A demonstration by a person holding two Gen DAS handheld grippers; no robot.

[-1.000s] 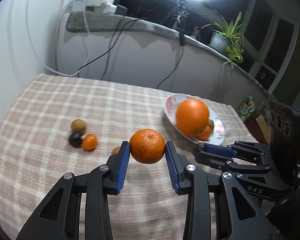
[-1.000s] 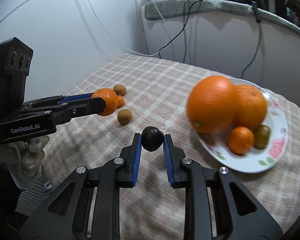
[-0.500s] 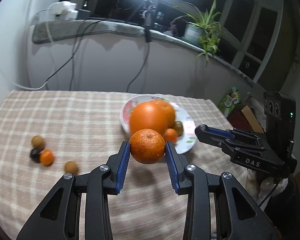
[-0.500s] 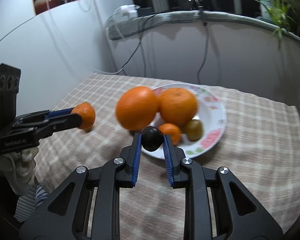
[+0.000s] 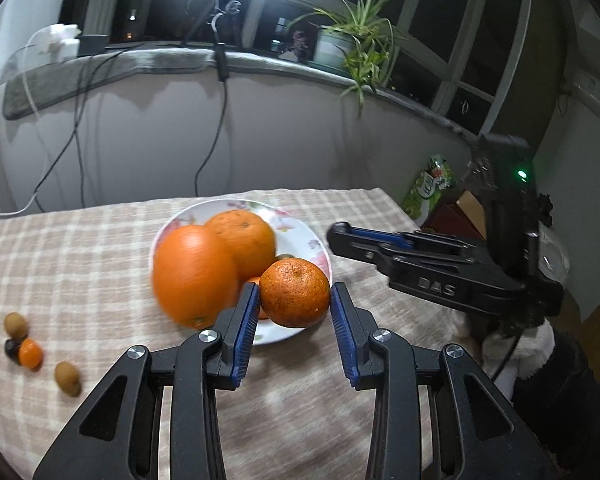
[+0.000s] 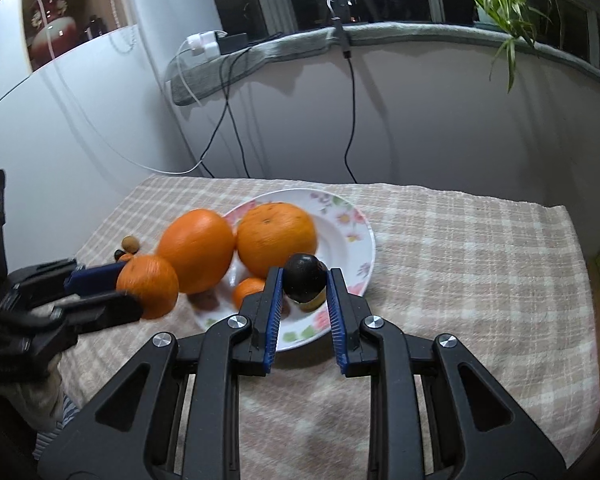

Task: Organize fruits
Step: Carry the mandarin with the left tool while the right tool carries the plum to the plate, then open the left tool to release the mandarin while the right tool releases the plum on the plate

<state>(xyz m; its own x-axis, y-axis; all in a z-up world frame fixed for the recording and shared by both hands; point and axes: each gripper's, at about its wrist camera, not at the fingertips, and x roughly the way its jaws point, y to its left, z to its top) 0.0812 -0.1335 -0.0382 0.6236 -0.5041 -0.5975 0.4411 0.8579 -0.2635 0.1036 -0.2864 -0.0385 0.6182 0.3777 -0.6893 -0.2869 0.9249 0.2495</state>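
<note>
My left gripper (image 5: 295,298) is shut on a mandarin (image 5: 294,293) and hangs over the near rim of the flowered plate (image 5: 300,236). My right gripper (image 6: 303,283) is shut on a small dark fruit (image 6: 304,282) above the plate (image 6: 352,232). On the plate lie two big oranges (image 5: 194,276) (image 5: 242,238), a small tangerine (image 6: 249,292) and a green-brown fruit (image 6: 314,302), partly hidden. The right gripper (image 5: 342,234) shows at the right of the left wrist view; the left gripper with its mandarin (image 6: 150,286) shows at the left of the right wrist view.
Several small fruits lie on the checked cloth at the left: two brown ones (image 5: 16,325) (image 5: 68,377), a dark one (image 5: 11,350) and a tiny orange one (image 5: 31,354). Cables hang down the wall behind. The table's edge (image 6: 576,280) runs along the right.
Both grippers have swung from the loose fruits toward the plate, carrying the mandarin and the dark fruit. The plate now sits right under both sets of fingers.
</note>
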